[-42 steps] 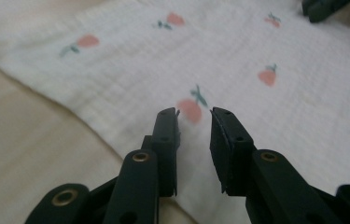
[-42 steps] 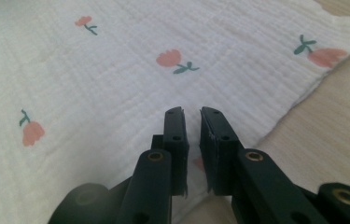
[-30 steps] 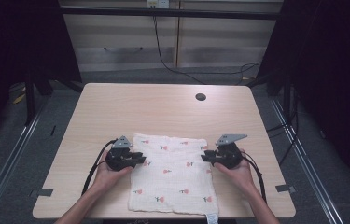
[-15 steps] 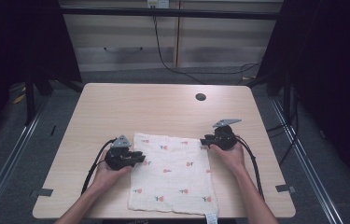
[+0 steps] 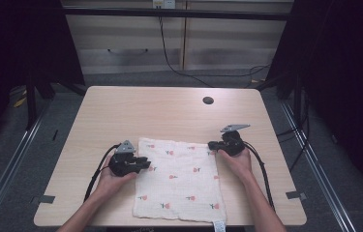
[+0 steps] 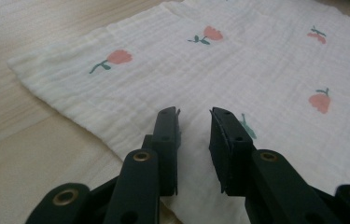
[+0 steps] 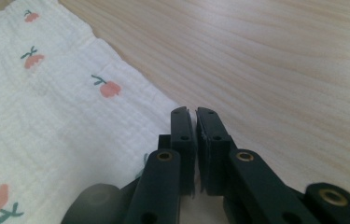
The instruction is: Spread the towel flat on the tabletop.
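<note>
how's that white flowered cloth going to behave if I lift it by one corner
The cloth looks like thin crinkled gauze lying flat on the table, so it would probably droop and fold rather than hold its shape. It seems light. Pushed, it would likely bunch up rather than slide whole.

From the high view we see an evenly lit desk [image 5: 169, 116] ringed by near-black surroundings at both sides, with only soft, faint shadows and no glare on the wood. In the left gripper view we find the white cloth [image 6: 238, 60] bright and fairly sharp, softening toward the top edge. In the right gripper view we note a blurred dark shape at the bottom edge, while the wood grain stays crisp.
</note>
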`<state>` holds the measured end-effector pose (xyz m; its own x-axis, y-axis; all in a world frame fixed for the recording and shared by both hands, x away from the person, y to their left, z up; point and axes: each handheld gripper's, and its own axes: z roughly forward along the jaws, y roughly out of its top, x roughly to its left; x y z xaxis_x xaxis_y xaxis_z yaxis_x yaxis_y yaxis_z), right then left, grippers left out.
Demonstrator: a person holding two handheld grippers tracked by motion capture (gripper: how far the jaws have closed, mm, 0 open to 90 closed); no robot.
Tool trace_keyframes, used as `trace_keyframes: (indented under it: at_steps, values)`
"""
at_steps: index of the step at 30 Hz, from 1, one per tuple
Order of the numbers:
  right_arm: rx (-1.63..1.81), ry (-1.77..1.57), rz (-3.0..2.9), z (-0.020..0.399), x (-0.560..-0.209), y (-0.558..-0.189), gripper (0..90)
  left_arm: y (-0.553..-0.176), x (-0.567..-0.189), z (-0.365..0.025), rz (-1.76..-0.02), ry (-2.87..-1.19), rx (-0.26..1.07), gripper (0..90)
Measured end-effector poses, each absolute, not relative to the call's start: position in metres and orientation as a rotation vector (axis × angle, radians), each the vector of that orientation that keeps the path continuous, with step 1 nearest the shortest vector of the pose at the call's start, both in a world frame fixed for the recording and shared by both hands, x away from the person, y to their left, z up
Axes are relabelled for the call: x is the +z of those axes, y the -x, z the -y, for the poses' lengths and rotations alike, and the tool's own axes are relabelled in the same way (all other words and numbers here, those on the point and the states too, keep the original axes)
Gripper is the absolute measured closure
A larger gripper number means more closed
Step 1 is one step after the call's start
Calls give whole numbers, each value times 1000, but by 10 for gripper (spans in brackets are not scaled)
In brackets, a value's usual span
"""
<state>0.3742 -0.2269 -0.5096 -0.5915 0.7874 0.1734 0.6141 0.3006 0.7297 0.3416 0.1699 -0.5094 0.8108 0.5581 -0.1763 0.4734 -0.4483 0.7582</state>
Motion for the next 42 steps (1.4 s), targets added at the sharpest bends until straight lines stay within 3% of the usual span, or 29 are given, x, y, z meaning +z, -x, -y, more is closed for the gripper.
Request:
trace_keyframes:
  at_steps: [9, 12, 16, 23, 28, 30, 36, 42]
  values:
    - [1224, -1294, -2317, 231, -502, -369, 873, -340, -508, -177, -762, -2134, 98, 748]
    - [1231, -1297, -2318, 229, -501, -368, 873, -340, -505, -180, -767, -2135, 78, 710]
    - [1249, -1285, -2307, 227, -498, -367, 872, -348, -492, -196, -802, -2097, 98, 570]
    - [1249, -1288, -2306, 228, -498, -367, 872, -384, -483, -214, -892, -2021, 145, 478]
    - [1252, -1276, -2307, 228, -497, -367, 871, -406, -484, -209, -904, -2039, 143, 492]
    - [1256, -1286, -2303, 228, -498, -367, 870, -417, -486, -209, -907, -2027, 114, 553]
    - [1256, -1285, -2306, 228, -498, -366, 868, -436, -496, -204, -951, -2057, 114, 609]
    - [1261, -1284, -2312, 228, -499, -367, 868, -436, -501, -187, -903, -2124, 115, 570]
